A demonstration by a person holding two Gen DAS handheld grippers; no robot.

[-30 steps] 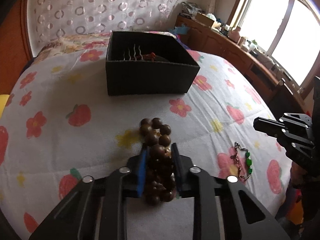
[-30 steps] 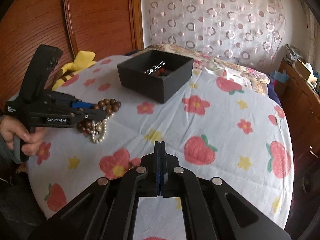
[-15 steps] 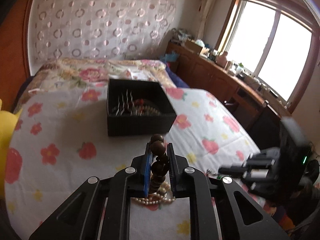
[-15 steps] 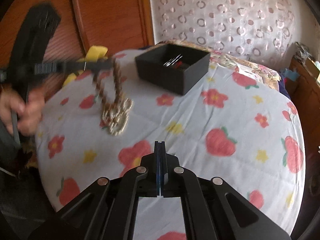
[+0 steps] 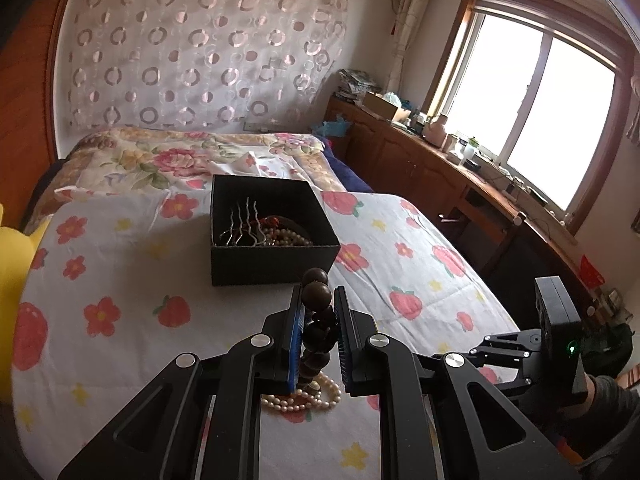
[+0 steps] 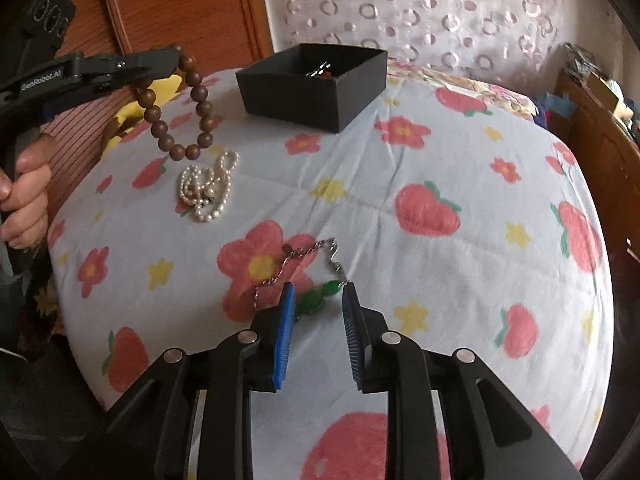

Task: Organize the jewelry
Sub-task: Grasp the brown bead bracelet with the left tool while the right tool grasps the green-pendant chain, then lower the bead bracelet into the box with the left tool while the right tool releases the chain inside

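My left gripper [image 5: 317,300] is shut on a brown wooden bead bracelet [image 5: 316,320], which hangs in the air above the bed; it also shows in the right wrist view [image 6: 176,112]. A white pearl necklace [image 6: 206,188] lies on the bedspread below it, also seen in the left wrist view [image 5: 304,398]. The black open box [image 5: 268,232] holds a metal hair comb, pearls and a red piece; it also shows in the right wrist view [image 6: 316,84]. My right gripper [image 6: 318,300] is open just above a green bead and silver chain bracelet [image 6: 316,276].
The bedspread [image 6: 420,184] is white with strawberries and flowers. A yellow object [image 5: 16,240] lies at the bed's left edge. A wooden headboard [image 6: 172,4] stands on the left, and a wooden cabinet [image 5: 440,176] with clutter runs under the window.
My left gripper has lifted the wooden bracelet off the bed, leaving the pearl necklace lying there. My right gripper has opened and moved down over the green chain bracelet.
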